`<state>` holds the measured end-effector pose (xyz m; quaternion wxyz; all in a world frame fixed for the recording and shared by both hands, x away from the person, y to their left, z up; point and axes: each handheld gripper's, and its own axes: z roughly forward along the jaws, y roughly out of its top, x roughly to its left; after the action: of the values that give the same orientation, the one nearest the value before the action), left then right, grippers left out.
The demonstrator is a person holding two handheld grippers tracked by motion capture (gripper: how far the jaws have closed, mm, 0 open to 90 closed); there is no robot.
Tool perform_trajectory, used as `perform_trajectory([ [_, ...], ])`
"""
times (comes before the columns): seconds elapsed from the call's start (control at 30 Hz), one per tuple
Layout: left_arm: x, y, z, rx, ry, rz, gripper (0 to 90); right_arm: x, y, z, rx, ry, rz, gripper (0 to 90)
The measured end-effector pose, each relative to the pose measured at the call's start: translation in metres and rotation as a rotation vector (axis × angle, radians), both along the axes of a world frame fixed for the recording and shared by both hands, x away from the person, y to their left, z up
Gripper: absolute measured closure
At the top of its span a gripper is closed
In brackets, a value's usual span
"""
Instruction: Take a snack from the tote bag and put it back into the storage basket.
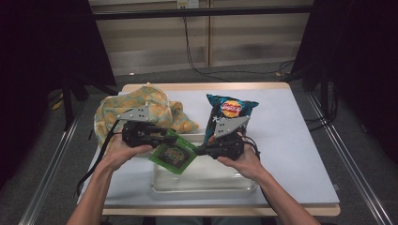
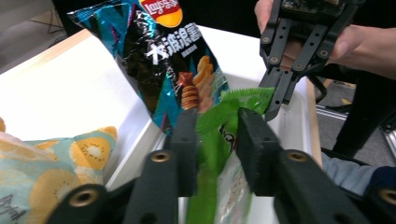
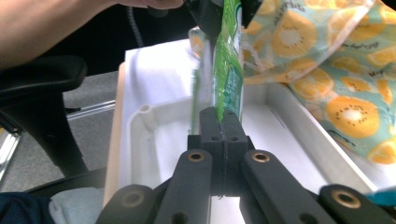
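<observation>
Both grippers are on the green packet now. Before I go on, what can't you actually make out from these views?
- Green packet: print too small in the high view; edge-on in the right gripper view.
- Left gripper: whether its fingers press the packet, unclear.
- Clear tray: floor partly covered by the packet.
- Chip bag: top cut off by the left gripper view's edge.

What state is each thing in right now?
Green packet: sealed, held up over the tray between both grippers.
Chip bag: sealed, puffy, leaning at the tray's far end.
Clear tray: empty.
Patterned cloth bag: slumped.
Right gripper: shut on packet.
Left gripper: straddling packet.
</observation>
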<state>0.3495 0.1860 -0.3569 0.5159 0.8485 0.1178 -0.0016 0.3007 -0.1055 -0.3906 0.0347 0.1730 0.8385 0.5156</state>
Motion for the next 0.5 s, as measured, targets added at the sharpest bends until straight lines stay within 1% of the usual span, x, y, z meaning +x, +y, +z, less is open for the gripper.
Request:
perform_trajectory([
  [0.03, 0.000, 0.001, 0.000, -0.017, 0.005, 0.001, 75.7, 0.001, -0.002, -0.001, 0.005, 0.003, -0.009, 90.0],
  [0.07, 0.000, 0.001, 0.000, -0.017, 0.005, 0.001, 79.1, 0.002, -0.004, -0.001, 0.019, 0.005, -0.021, 90.0],
  [0.1, 0.001, 0.002, -0.001, -0.041, 0.013, 0.000, 79.1, 0.002, -0.004, -0.001, 0.019, 0.005, -0.021, 90.0],
  [0.13, 0.001, 0.002, -0.002, -0.052, 0.016, -0.001, 81.2, 0.003, -0.007, -0.001, 0.037, 0.008, -0.024, 90.0],
  [0.17, 0.001, 0.001, -0.002, -0.054, 0.014, -0.001, 82.1, 0.004, -0.009, 0.000, 0.042, 0.002, -0.026, 90.0],
  [0.2, 0.002, 0.002, -0.002, -0.079, 0.019, -0.010, 82.5, 0.004, -0.010, 0.000, 0.049, 0.000, -0.018, 90.0],
  [0.3, 0.002, 0.001, -0.003, -0.108, 0.015, 0.008, 85.8, 0.006, -0.015, 0.000, 0.091, 0.005, -0.020, 88.6],
  [0.33, 0.001, 0.001, -0.004, -0.118, 0.015, 0.010, 85.9, 0.006, -0.016, 0.000, 0.100, 0.003, -0.025, 85.6],
  [0.37, 0.001, 0.001, -0.004, -0.122, 0.013, 0.011, 86.1, 0.007, -0.018, 0.000, 0.116, 0.005, -0.039, 84.8],
  [0.4, 0.001, 0.000, -0.004, -0.122, 0.012, 0.013, 86.2, 0.007, -0.019, 0.000, 0.120, 0.006, -0.034, 83.7],
  [0.43, 0.001, 0.000, -0.005, -0.124, 0.015, 0.011, 86.3, 0.007, -0.020, 0.000, 0.129, 0.005, -0.037, 80.3],
  [0.5, 0.001, 0.000, -0.005, -0.126, 0.010, 0.031, 86.5, 0.005, -0.023, 0.000, 0.140, 0.004, -0.054, 69.7],
])
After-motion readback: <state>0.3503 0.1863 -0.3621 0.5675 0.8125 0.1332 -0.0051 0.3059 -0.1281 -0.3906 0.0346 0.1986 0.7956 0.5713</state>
